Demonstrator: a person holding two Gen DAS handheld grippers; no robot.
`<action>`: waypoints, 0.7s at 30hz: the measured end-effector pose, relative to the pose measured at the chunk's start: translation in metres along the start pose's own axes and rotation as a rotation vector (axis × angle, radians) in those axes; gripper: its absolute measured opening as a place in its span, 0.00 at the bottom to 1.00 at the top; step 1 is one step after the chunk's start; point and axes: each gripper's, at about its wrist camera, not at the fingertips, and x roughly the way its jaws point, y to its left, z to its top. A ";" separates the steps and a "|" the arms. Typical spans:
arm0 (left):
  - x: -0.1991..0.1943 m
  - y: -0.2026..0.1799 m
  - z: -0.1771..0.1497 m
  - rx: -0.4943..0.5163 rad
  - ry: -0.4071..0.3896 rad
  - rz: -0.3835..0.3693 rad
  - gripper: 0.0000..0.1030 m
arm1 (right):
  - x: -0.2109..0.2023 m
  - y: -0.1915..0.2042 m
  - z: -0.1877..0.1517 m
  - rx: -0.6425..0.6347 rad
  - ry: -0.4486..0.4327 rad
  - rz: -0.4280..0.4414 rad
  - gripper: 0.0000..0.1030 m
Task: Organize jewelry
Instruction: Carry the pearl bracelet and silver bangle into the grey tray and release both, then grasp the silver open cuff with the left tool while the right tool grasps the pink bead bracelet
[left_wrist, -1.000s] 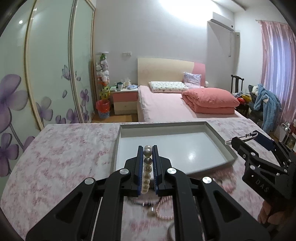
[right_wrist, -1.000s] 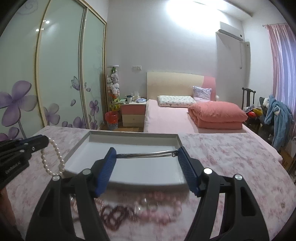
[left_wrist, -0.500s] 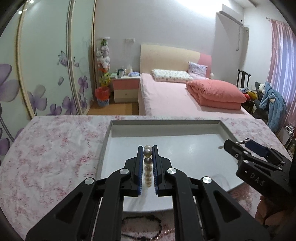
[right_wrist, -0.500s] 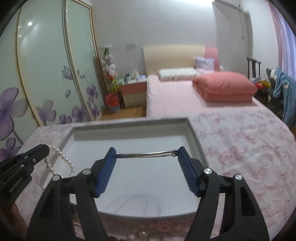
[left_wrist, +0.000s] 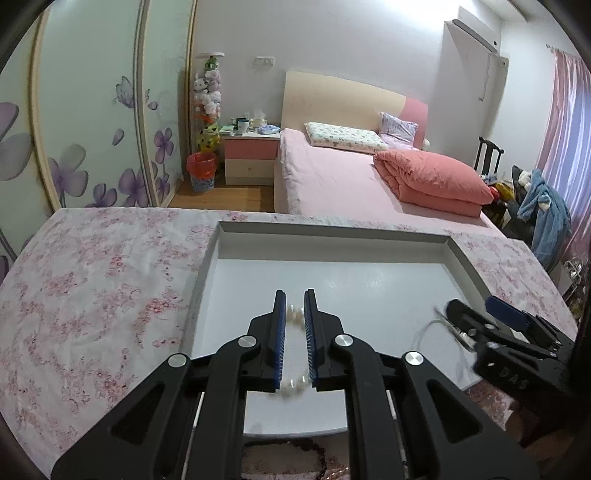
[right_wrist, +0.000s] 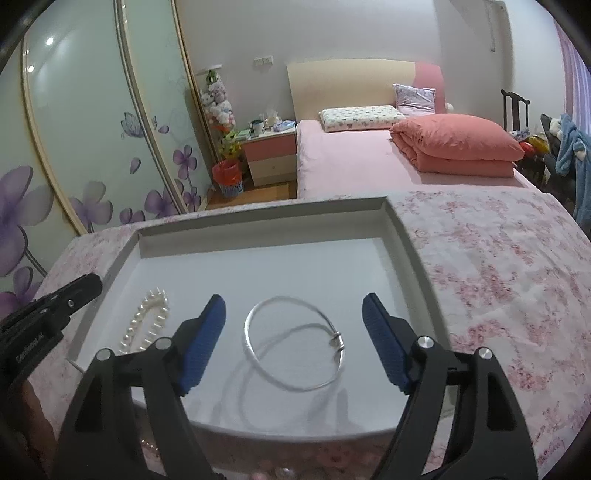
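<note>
The right gripper (right_wrist: 293, 341) has just been opening its fingers; they are spread, and the bangle (right_wrist: 293, 343) lies free between them, low in the frame, in the tray (right_wrist: 408, 236). The left gripper (left_wrist: 294, 325) pinches the pearls (left_wrist: 293, 317) over the tray. Next, I think, it lets go.

Tray (right_wrist: 406, 236) interior: raised rim on all sides; entry from above only. Pearl bracelet (right_wrist: 147, 321) occupies left part, w/ left gripper (left_wrist: 294, 314) over it. Silver bangle (right_wrist: 291, 347) lies centre, btwn right gripper (right_wrist: 293, 314) fingers, apart from both. Far half of tray floor bare. Floral cloth (right_wrist: 498, 277) right of tray unobstructed.
</note>
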 end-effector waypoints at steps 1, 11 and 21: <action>-0.002 0.001 0.000 -0.002 -0.003 0.002 0.11 | -0.004 -0.002 0.000 0.004 -0.006 -0.001 0.72; -0.043 0.024 -0.026 -0.018 -0.006 0.020 0.24 | -0.057 -0.020 -0.018 0.022 -0.035 0.010 0.72; -0.083 0.041 -0.076 0.011 0.021 0.020 0.44 | -0.078 -0.044 -0.063 0.002 0.075 -0.026 0.60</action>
